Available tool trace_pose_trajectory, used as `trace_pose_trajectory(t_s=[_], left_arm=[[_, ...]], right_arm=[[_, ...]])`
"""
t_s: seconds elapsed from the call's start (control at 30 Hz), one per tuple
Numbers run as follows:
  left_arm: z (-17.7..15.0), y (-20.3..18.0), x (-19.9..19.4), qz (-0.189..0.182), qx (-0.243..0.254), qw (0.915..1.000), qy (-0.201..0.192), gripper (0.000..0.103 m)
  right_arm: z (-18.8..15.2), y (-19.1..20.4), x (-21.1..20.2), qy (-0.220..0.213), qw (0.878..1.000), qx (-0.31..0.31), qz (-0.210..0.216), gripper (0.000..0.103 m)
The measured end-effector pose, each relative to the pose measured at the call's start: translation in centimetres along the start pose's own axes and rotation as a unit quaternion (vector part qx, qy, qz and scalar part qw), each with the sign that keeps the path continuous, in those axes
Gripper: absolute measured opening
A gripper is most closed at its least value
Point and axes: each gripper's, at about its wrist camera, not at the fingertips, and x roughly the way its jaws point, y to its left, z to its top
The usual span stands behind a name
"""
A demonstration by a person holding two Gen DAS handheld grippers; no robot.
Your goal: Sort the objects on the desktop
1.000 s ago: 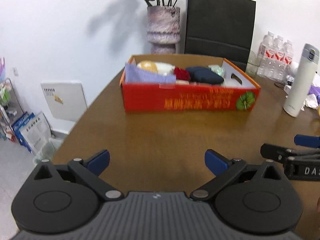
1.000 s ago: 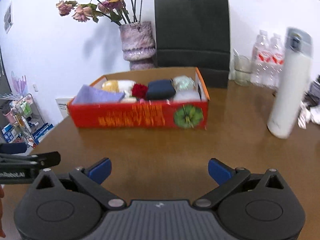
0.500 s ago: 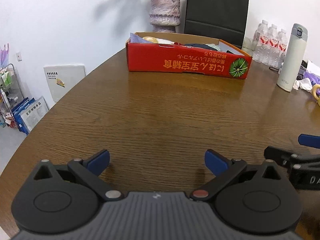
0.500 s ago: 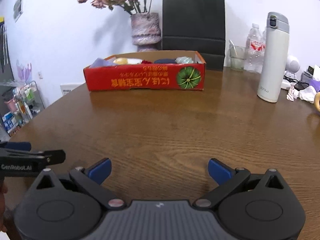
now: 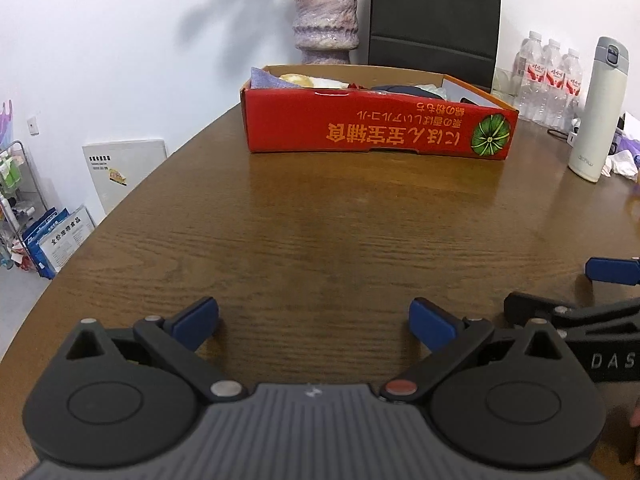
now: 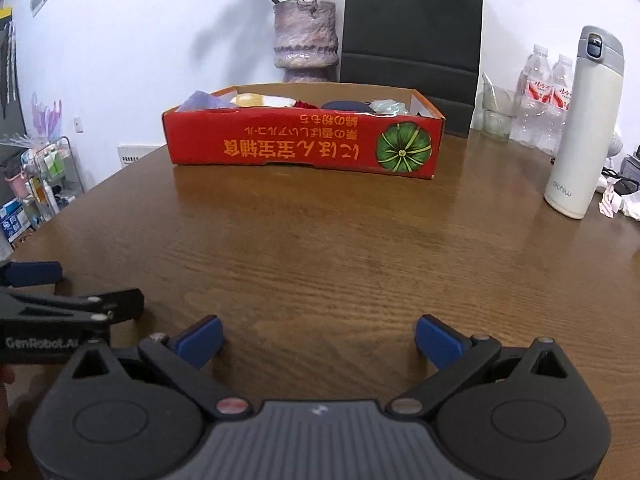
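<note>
Cardboard, red, shallow: the box (image 6: pixel 304 148) sat well ahead of both your grippers, toward the far side of the table (image 6: pixel 320 248), with the sorted items inside it. Only their tops showed over the wall: a purple cloth (image 6: pixel 200 101), something yellow-white (image 6: pixel 256 100), a red lump (image 6: pixel 306 104), a dark blue pouch (image 6: pixel 346 106), a pale crinkled bag (image 6: pixel 386 106). My read: all light and soft, cloth and pouch will deform, so you'd have pinched them mid-body from above. The crinkled bag looked slippery, better taken at a fold. The box itself was probably light and its walls flexy; grip the rim near a corner, not mid-span.

Your left gripper (image 5: pixel 314 316) was spread wide, empty, low over the wood. Your right gripper (image 6: pixel 318 334) was the same: fingers apart, nothing between them, just beside the left one.

Surface was dark varnished wood grain, glossy, likely slick for sliding the box. Nothing loose lay between grippers and box. To the right you had a tall white flask (image 6: pixel 586 128), top-heavy, a tip risk, plus water bottles (image 6: pixel 546 100). Behind the box were a vase (image 6: pixel 304 40) and black paper bag (image 6: pixel 412 24) against the white wall.
</note>
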Motion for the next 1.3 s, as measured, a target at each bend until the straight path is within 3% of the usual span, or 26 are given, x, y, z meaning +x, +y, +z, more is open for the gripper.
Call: trace_pose_trajectory(t_s=[0.43,1.3], left_arm=[[0.6,0.1,0.7,0.002,-0.002,1.0000,0.000,0.103],[0.6,0.1,0.7,0.001,-0.002,1.0000,0.000,0.103]], right_arm=[[1.4,-0.5,1.9,0.000,1.000,0.004,-0.004,0.103],[1.4,-0.5,2.0,-0.001,1.000,0.005,-0.003,0.103]])
